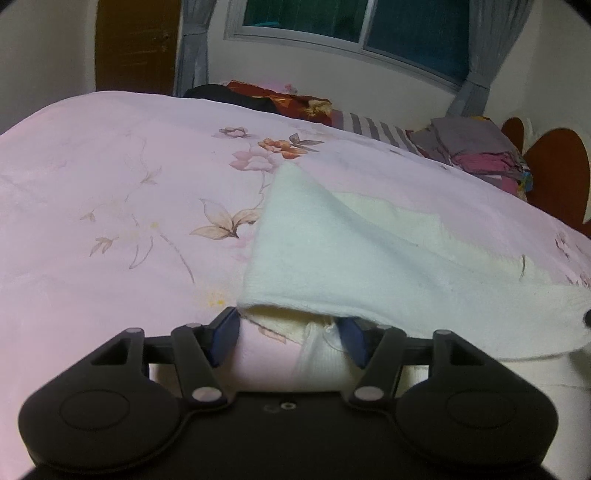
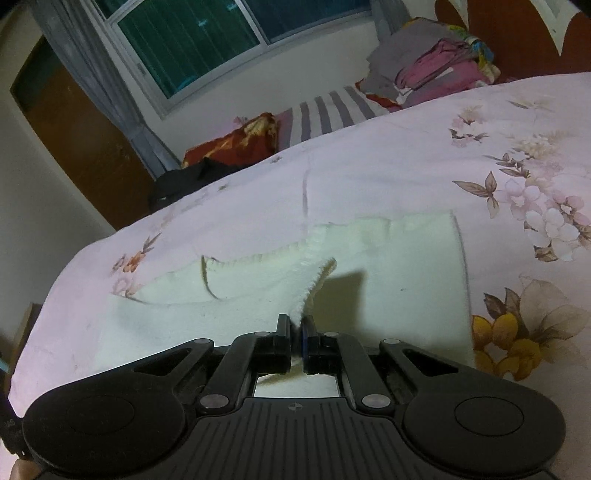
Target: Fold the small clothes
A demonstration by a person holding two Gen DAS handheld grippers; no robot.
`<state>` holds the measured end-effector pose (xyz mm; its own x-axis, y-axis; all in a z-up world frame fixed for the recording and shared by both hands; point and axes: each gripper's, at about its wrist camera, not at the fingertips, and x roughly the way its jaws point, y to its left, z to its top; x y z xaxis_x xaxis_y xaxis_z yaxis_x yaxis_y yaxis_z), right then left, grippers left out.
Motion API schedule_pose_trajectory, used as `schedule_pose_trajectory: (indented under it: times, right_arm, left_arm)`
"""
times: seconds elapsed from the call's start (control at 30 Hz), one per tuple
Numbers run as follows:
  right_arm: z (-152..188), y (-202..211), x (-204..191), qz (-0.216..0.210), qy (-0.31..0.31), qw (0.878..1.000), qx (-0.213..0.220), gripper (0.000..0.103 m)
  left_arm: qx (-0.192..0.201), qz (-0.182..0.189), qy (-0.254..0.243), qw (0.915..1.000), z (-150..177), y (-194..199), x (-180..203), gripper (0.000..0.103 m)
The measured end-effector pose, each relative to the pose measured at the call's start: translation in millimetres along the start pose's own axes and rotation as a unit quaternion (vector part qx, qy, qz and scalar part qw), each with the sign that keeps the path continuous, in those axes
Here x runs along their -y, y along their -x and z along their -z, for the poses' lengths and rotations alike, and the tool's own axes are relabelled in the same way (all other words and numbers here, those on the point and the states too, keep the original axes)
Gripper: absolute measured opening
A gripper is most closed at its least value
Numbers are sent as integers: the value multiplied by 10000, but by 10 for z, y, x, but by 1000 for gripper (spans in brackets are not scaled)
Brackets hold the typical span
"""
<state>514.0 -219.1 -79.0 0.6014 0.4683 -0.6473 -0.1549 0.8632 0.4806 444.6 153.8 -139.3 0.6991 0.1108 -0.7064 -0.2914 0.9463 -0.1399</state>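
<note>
Pale pink bedding with a printed pattern of brown, orange and mauve flowers covers the bed (image 1: 110, 192), its soft cloth lying in shallow wrinkles. Behind it a window (image 1: 351, 22) with a light frame and dark glass sits between grey curtains (image 1: 195, 44), and a brown wooden door (image 1: 133, 44) stands at the left. At the far edge of the bed lie a red patterned pillow (image 2: 236, 140), a grey-and-white striped cloth (image 2: 328, 107), and a loose stack of folded clothes (image 2: 436, 66) in grey, magenta and yellow.

On the bedding rests a small white knitted garment (image 2: 388, 280), fuzzy in texture, with a ribbed edge. In the right wrist view it spreads flat and roughly rectangular, one straight side running down toward the yellow flower print.

The right tongs (image 2: 297, 328) are clenched on a narrow ribbed edge of the garment, which rises from between the black fingers as a thin upright strip and casts a shadow on the cloth below.

The left tongs (image 1: 288, 332) are released, their blue-padded fingers (image 1: 221, 339) standing well apart. A raised fold of the garment drapes like a tent over the tips, and a bunch of the white knit lies between them, beside the right pad; neither pad presses on it.
</note>
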Motion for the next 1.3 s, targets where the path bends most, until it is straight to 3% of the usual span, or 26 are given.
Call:
schedule_pose_trajectory:
  times: [0.17,0.27,0.57,0.63,0.73,0.9,1.03,1.13,1.27,1.3]
  right_arm:
    - [-124,271,98,320,-88,9975,622,5]
    - [-121,254,280,474,-180,9979,411,5]
    - [-136,459,261,344,-163,9971,654,5]
    - [-114,454,314,450,-173,9971,591,5]
    - [9,279,464,847,-185,9961,164,5]
    - [93,397,513,610,-472,9964,364,5]
    - [134,166,559,925,-262,9953,-83,5]
    - [99,239,517,795,-171,9965,176,5]
    - [119,125,577,1211,-130,9924,-194,5]
    - [128,184,588,1286,-200,9915,-71,6]
  left_arm:
    - [-41,184,76,9998,-37,-25,-100,58]
    - [-72,257,193,9995,-49,-22,-134,57]
    - [-27,389,379,9985,-34,-7,-221,53]
    - [-35,418,366,9984,-23,8,-234,53]
    - [-60,461,359,9983,-29,15,-264,52]
    - [-91,577,474,9972,-43,0,-334,51]
    - [-134,614,486,9968,-51,-3,-342,51]
    - [-158,663,450,9967,-50,2,-370,51]
    - [-403,620,131,9972,-86,106,-381,48]
    - [-306,471,40,9984,-106,200,-374,48]
